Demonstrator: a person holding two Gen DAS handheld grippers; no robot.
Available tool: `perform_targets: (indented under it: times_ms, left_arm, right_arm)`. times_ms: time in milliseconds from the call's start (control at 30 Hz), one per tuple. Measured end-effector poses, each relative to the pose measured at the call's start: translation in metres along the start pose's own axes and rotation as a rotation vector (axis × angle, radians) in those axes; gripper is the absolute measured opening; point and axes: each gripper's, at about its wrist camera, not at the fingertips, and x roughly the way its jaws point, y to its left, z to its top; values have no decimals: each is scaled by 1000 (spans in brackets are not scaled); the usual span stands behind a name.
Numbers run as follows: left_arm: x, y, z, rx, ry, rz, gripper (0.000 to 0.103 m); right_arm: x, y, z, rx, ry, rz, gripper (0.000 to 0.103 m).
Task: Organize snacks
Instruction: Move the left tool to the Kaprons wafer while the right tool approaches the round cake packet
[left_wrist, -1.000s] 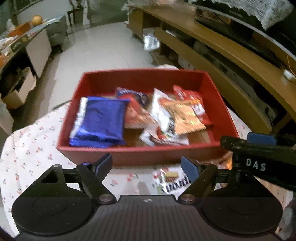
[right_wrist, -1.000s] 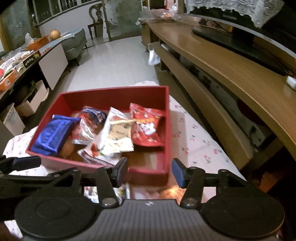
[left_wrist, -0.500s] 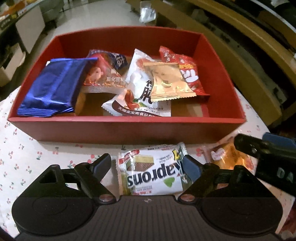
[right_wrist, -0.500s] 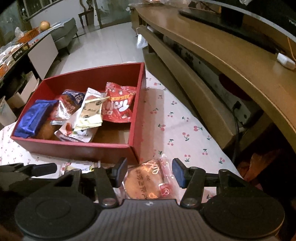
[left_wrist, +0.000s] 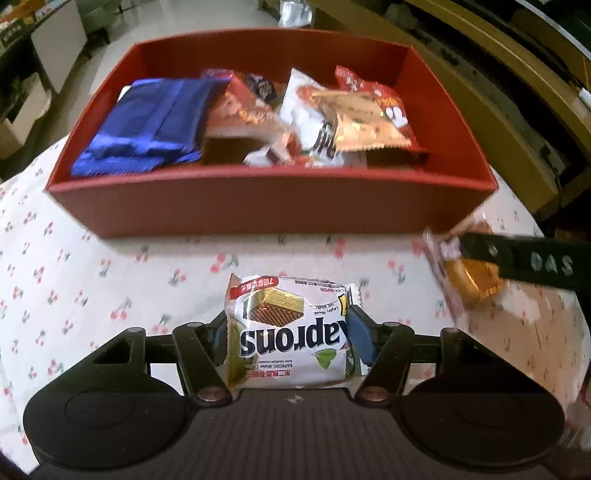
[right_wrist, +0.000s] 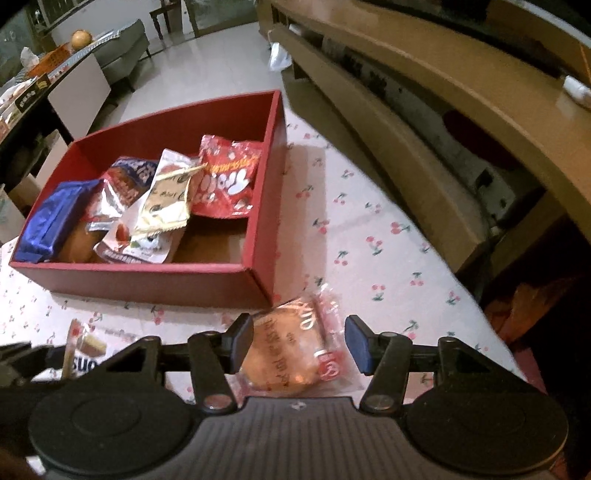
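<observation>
Red box (left_wrist: 273, 206) ahead holds several snacks. Left tool (left_wrist: 288, 338) closing on Kaprons wafer pack (left_wrist: 291, 332); right tool (right_wrist: 299, 341) opening, straddling bun packet (right_wrist: 291, 350), neither boxed yet.

The left gripper (left_wrist: 287, 338) is matte black plastic: two round housings flank a ribbed central plate with a small white mark, and angled link arms pivot on silvery screws. Its fingers carry blue pads (left_wrist: 360, 338). The right gripper (right_wrist: 298, 341) is built alike, with the same discs, ribbed plate, screws and blue-faced fingers. In the left wrist view its black finger bears the white letters "DAS".
</observation>
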Motion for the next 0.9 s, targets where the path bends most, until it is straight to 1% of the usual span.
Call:
perform_targets:
  times_ms: [67,167,233,333,433,467,500,667,767,833,900]
  left_arm:
    - [-3,2,-5,7,12,-7,68]
    - [-7,3,-7,18,19,-24,68]
    - [-11,4,-10,14,14,-41,70]
    - [-10,4,-11,18,11,-52,74]
    - [-3,3,-10,20,24,-57,78]
    - [-2,3,-11,23,19,-56,81]
    - [-1,2,-10,25,17,-53,82]
    - [6,5,-3,7,12,-53,89]
    - [8,5,0,5,14,-53,89]
    - [7,8,0,-5,17,-63,89]
    - [6,10,-1,-10,16,-65,90]
  right_arm:
    - [1,2,-1,-10,-4,-5,62]
    - [1,0,0,3,3,20,64]
    - [-1,-1,2,-4,12,42,65]
    - [1,1,2,-46,21,69,67]
    - [12,4,2,-100,45,53,68]
    - [15,5,3,-109,41,41,77]
    - [17,5,3,-115,44,35,81]
    - [30,1,5,-98,69,67,84]
    - [26,3,5,-101,64,72,84]
    - [20,4,5,-91,56,103,84]
    - [20,5,5,-87,70,123,86]
